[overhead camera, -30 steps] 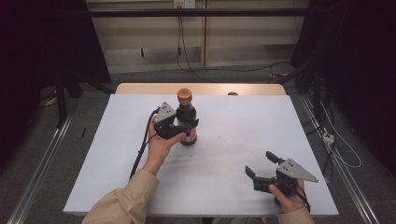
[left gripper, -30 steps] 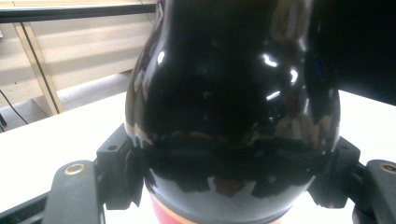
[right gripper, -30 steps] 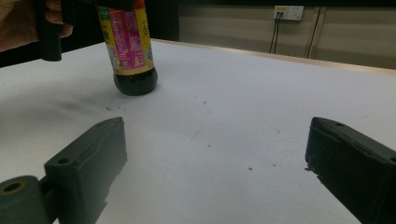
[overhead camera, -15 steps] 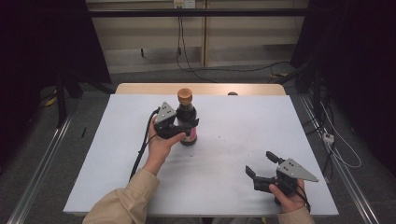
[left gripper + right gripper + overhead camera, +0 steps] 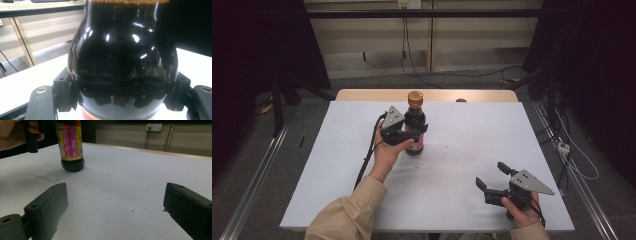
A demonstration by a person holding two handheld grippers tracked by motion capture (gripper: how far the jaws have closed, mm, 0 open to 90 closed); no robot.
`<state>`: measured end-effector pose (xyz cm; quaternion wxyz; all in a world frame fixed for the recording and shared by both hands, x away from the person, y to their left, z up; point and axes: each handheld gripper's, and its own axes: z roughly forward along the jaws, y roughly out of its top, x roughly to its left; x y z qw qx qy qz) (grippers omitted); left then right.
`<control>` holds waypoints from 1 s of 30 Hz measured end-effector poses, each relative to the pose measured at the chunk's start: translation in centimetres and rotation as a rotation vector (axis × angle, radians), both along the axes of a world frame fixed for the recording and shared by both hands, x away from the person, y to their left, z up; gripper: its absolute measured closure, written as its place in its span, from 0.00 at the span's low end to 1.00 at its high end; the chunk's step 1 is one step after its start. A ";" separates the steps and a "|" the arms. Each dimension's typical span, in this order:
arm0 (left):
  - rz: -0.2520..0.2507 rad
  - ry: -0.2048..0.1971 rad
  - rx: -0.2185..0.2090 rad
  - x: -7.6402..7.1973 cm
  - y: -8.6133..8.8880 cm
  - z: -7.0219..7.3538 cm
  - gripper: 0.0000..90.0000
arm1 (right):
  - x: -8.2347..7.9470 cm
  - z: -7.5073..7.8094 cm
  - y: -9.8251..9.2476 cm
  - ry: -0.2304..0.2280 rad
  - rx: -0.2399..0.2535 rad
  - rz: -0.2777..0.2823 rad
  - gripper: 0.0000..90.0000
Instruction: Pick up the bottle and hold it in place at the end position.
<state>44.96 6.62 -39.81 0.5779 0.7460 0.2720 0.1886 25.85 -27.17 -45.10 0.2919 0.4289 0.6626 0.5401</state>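
The left hand-held gripper (image 5: 412, 134) is held out over the table, jaws clamped on the bottle (image 5: 414, 122) — the right hand-held gripper (image 5: 492, 181) rests low near the table edge, jaws spread wide.

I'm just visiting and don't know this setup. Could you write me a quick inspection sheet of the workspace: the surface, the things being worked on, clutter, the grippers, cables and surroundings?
Surface: white table, with a few small dark specks near the middle.
Job's things: dark bottle with an orange-brown cap and a pink and yellow label, standing upright on the table.
Clutter: nothing seen.
Grippers: left gripper is clamped around the bottle's dark body above the label; right gripper stands open near the table's front right, nothing between its jaws.
Cables: a black cable trails from the left gripper; more cables lie on the floor behind and to the right.
Surroundings: light wall panels behind, a wall socket, dark curtains at both sides.
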 end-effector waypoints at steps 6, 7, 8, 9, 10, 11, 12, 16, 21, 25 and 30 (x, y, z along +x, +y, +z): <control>-0.007 -0.006 -0.007 0.4 -0.7 0.2 0.30 | 0.0 0.0 0.0 0.001 0.002 0.000 0.05; -0.010 -0.003 -0.010 0.5 -0.8 0.2 0.30 | 0.0 0.0 0.0 0.001 0.002 0.000 0.05; -0.009 -0.005 -0.013 0.5 -1.0 0.2 0.30 | 0.0 0.0 0.0 0.001 0.002 0.000 0.05; -0.010 -0.009 -0.012 0.6 -1.1 0.2 0.30 | 0.0 0.0 0.0 0.002 0.002 0.001 0.05; -0.015 -0.013 -0.008 0.7 -1.3 0.3 0.30 | 0.0 0.0 0.0 0.001 0.002 0.002 0.05; -0.015 -0.011 -0.010 0.7 -1.4 0.3 0.30 | 0.0 0.0 0.0 0.001 0.002 0.002 0.05; -0.018 -0.013 -0.008 0.7 -1.5 0.3 0.30 | 0.0 0.0 0.0 0.000 0.002 0.003 0.05; -0.016 -0.014 -0.010 0.9 -1.9 0.2 0.30 | 0.0 0.0 -0.1 0.002 0.001 0.002 0.05; -0.010 -0.013 0.000 1.2 -2.1 0.0 0.30 | 0.0 0.0 0.0 0.001 0.002 0.003 0.05; -0.010 -0.012 -0.001 1.3 -2.4 -0.1 0.30 | 0.1 0.0 0.0 0.000 -0.002 0.005 0.05; -0.025 -0.020 0.007 1.1 -3.1 -0.1 0.30 | 0.1 0.0 0.0 0.001 0.000 0.005 0.05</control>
